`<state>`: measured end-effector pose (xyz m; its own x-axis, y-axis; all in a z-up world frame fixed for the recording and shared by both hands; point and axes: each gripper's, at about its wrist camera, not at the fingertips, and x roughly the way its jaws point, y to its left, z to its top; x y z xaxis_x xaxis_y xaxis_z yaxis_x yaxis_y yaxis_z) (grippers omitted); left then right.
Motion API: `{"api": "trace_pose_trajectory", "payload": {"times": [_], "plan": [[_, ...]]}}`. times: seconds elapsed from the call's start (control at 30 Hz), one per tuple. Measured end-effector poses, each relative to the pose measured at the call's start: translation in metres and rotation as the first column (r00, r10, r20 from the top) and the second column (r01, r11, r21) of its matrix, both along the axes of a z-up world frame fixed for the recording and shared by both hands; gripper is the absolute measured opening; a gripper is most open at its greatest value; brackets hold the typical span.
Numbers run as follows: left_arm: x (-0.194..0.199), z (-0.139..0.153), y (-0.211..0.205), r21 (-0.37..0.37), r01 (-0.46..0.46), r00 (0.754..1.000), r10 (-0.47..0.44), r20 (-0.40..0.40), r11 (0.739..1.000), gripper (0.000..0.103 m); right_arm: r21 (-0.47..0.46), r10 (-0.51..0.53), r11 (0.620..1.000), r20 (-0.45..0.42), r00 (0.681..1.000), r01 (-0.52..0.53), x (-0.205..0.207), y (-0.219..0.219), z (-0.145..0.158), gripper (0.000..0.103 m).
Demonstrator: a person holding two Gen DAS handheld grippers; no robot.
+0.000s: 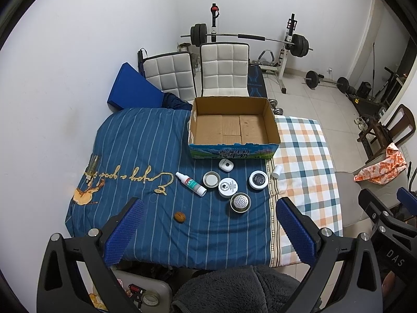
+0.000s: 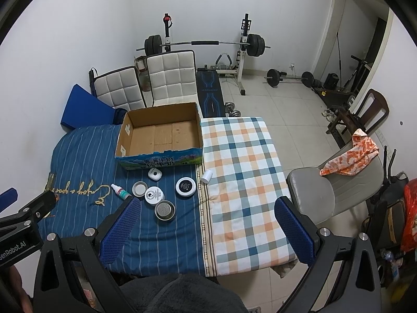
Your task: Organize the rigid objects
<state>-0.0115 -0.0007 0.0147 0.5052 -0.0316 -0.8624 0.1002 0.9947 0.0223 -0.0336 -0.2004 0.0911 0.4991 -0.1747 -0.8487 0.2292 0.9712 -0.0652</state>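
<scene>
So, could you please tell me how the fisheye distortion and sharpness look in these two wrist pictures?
Left wrist view: black vignette at the corners, cardboard box edges bowed, small items sharp, left tongs open and slightly soft. Right wrist view: same vignette, door frame curved, even flat light, no glare, right tongs open.

I face white walls (image 1: 78, 52) and a pale tiled floor (image 2: 273, 99). At twelve o'clock stand two white padded chairs (image 1: 224, 70) before a barbell rack (image 2: 206, 44). At two o'clock, a wooden chair (image 2: 370, 109) beside a dark doorway (image 2: 375, 41).
</scene>
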Motion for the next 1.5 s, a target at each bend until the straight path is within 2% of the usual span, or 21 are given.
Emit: {"api": "trace_pose_trajectory", "payload": {"times": [0.43,0.5,0.63,0.73,0.87,0.93,1.03,1.1,1.17,1.2,1.3,1.4,1.5], "plan": [[-0.001,0.0,0.0,-0.001,0.0,1.0,0.0,-0.003,1.0,0.103,0.005,0.0,1.0,-0.001,1.0,0.0,0.002,-0.004,-0.008,0.103],[0.001,-0.001,-0.001,-0.003,0.002,1.0,-0.002,-0.009,1.0,0.103,0.004,-0.001,1.0,-0.001,1.0,0.001,0.005,-0.003,0.001,0.103],[0.021,-0.018,-0.001,0.012,-0.017,1.0,0.017,-0.023,1.0,0.103,0.005,-0.002,1.0,-0.009,1.0,0.002,0.014,-0.008,-0.006,0.103],[0.046,-0.048,0.002,0.033,-0.04,0.997,0.042,-0.062,0.999,0.103,0.011,-0.013,1.0,-0.041,0.999,0.013,0.037,-0.021,-0.025,0.103],[0.083,-0.104,-0.004,0.074,-0.053,0.987,0.063,-0.147,0.996,0.103,0.024,0.01,1.0,-0.164,0.986,-0.006,0.079,-0.033,-0.09,0.103],[0.106,-0.145,-0.012,0.088,-0.037,0.978,0.054,-0.204,0.995,0.103,0.038,0.032,0.999,-0.238,0.971,-0.023,0.103,-0.038,-0.138,0.103],[0.14,-0.212,-0.023,0.128,-0.019,0.95,0.058,-0.308,0.992,0.103,0.094,0.063,0.995,-0.295,0.953,-0.037,0.131,-0.045,-0.206,0.103],[0.165,-0.263,-0.029,0.139,-0.014,0.919,0.067,-0.389,0.99,0.103,0.116,0.076,0.993,-0.34,0.937,-0.039,0.152,-0.047,-0.254,0.103],[0.183,-0.3,-0.034,0.128,-0.023,0.889,0.079,-0.45,0.991,0.103,0.143,0.09,0.989,-0.376,0.922,-0.038,0.173,-0.046,-0.297,0.103],[0.195,-0.326,-0.036,0.117,-0.032,0.864,0.087,-0.496,0.993,0.103,0.159,0.095,0.987,-0.398,0.912,-0.033,0.184,-0.046,-0.32,0.101],[0.213,-0.374,-0.04,0.085,-0.049,0.812,0.089,-0.577,0.995,0.099,0.188,0.113,0.982,-0.44,0.891,-0.032,0.21,-0.044,-0.373,0.095],[0.223,-0.411,-0.042,0.072,-0.068,0.754,0.098,-0.649,0.995,0.099,0.194,0.141,0.979,-0.471,0.871,-0.054,0.229,-0.037,-0.419,0.093],[0.227,-0.432,-0.041,0.051,-0.088,0.721,0.099,-0.685,0.995,0.098,0.223,0.181,0.972,-0.496,0.849,-0.077,0.238,-0.031,-0.442,0.09]]}}
